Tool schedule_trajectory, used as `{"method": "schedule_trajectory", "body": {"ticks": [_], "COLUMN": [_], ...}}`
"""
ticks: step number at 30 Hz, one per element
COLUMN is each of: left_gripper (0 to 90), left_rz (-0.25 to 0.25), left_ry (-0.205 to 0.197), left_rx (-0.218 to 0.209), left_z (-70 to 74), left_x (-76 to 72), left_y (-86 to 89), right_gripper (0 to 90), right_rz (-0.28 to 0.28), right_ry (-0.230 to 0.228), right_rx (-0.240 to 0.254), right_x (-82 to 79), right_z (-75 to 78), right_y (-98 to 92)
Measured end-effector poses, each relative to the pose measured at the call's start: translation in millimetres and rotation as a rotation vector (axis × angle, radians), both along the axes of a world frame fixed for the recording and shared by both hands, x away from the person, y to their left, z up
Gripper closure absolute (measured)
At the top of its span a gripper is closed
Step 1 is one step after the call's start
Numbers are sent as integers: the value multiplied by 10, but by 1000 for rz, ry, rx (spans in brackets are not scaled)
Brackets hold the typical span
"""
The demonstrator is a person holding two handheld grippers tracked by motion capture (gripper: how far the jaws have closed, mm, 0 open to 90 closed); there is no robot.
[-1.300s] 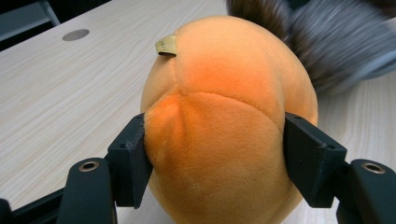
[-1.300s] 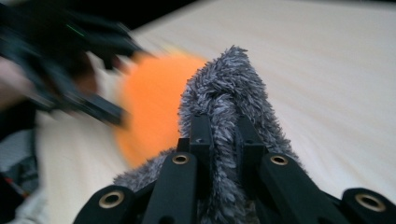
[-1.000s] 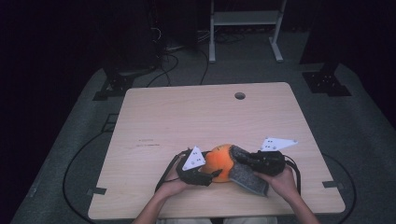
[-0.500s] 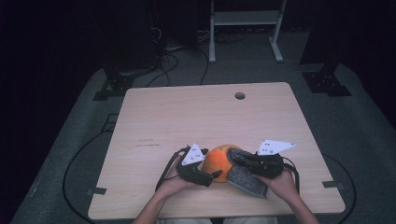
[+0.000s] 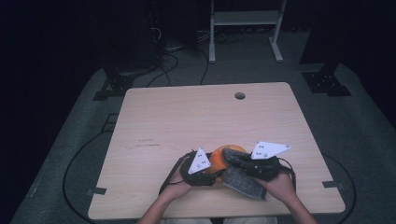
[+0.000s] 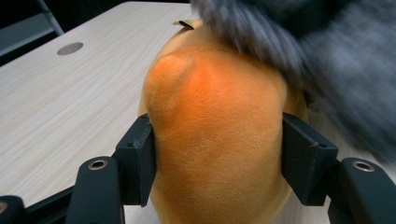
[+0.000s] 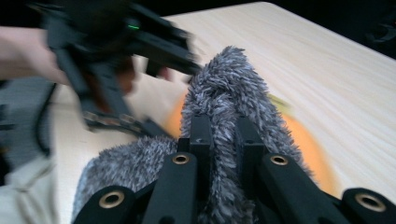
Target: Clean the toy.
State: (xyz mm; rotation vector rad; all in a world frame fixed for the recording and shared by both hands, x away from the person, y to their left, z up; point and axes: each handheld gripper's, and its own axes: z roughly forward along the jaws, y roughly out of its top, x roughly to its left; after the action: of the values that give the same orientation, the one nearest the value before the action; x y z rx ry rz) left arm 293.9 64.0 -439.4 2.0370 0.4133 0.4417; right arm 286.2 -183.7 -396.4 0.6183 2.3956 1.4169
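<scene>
Over the last second we see the left gripper (image 5: pixel 208 171) change its hold on the round orange plush toy (image 5: pixel 223 157): its jaws have just been closing, and in the left gripper view the 2 black pads (image 6: pixel 138 158) now press into the soft sides of the toy (image 6: pixel 219 149), dimpling the pile. The right gripper (image 5: pixel 233 161) has lifted a little and drawn the shaggy grey fabric cover (image 5: pixel 243 179) up with it, so that in the high view more of the grey lies over the top of the orange than it did a second ago.

We judge that the work in hand is dressing or undressing the toy with the cover, and which of the 2 we cannot tell. The fresh hold on the left steadies the toy so that the right can pull against it.

The toy sits near the front edge of the pale wooden surface (image 5: pixel 187 116), a little right of the middle. Both forearms come in over that front edge, hands close together. The left gripper points level toward the toy. The right gripper (image 7: pixel 219 130) is pinched almost fully together on a fold of the grey cover (image 7: pixel 224 84), with its grey plate uppermost.
</scene>
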Motion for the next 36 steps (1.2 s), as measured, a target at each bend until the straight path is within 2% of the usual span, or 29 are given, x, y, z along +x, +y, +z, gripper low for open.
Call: {"method": "schedule_trajectory", "body": {"ticks": [3,4,5,7,8,9,12,15,17,19,21,22,25,26,28,30,32,33,34,36], "left_gripper": [355,334,283,182,177,191,322,347,322,207,178,193,330,350,360,326,184,170,172,269], "left_rz": [-10,-17,-14,4,10,12,16,-3,-6,5,17,14,1,-14,-25,-24,-4,-4,-5,-15], "left_ry": [7,25,59,132,149,139,68,39,54,105,120,117,32,16,-9,22,77,91,91,38], "left_rx": [-7,-11,-35,-89,-97,-87,-65,-35,-46,-76,-86,-86,-42,-31,-1,-14,-68,-100,-110,-69], "left_z": [-9,0,8,18,18,17,10,12,19,33,34,36,26,25,31,49,80,97,110,109], "left_x": [10,22,38,82,92,86,35,23,34,64,72,65,1,-17,-41,-17,26,34,29,-17], "left_y": [11,13,14,16,18,21,24,25,26,18,8,8,-13,-27,-43,-18,-6,3,-9,-37], "right_gripper": [804,804,804,804,804,804,803,803,804,804,804,804,805,805,805,805,805,805,805,805], "right_rz": [-56,-59,-51,-40,-29,-20,-10,-36,-43,-41,-39,-36,-19,-10,0,6,11,18,29,38], "right_ry": [43,54,74,77,82,84,78,105,117,117,104,101,101,98,77,66,80,84,87,83], "right_rx": [23,28,44,39,38,37,48,75,77,66,47,38,32,43,33,31,30,30,30,9], "right_x": [75,88,97,91,86,83,85,129,145,140,120,113,92,88,66,68,72,71,66,45], "right_z": [-40,-63,-83,-99,-99,-96,-69,-80,-107,-117,-106,-96,-39,-12,39,29,3,-1,4,25], "right_y": [-162,-197,-217,-205,-191,-178,-201,-287,-309,-289,-257,-241,-221,-211,-156,-114,-104,-100,-94,-69]}}
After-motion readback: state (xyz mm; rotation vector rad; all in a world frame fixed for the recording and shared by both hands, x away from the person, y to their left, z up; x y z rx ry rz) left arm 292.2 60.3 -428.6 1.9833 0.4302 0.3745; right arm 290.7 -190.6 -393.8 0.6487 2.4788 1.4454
